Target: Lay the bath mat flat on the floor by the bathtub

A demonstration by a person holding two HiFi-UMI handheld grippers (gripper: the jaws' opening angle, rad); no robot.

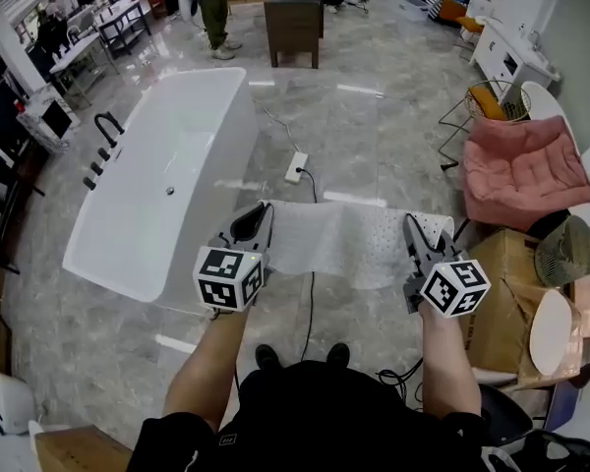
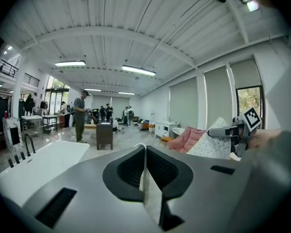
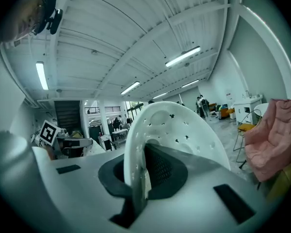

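White bath mat (image 1: 344,239), long axis left-right; left tool (image 1: 260,214), right tool (image 1: 414,230) clamped on ends.

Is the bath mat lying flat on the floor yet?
No: the bath mat hangs spread between the left claw and right claw.

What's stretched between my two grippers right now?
The bath mat. The head view shows it spanning from the left gripper to the right gripper, and each gripper view shows the jaws shut on a mat edge.

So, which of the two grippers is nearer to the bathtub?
The left gripper, gripping the bath mat beside the bathtub; the right gripper holds the end toward the pink armchair.
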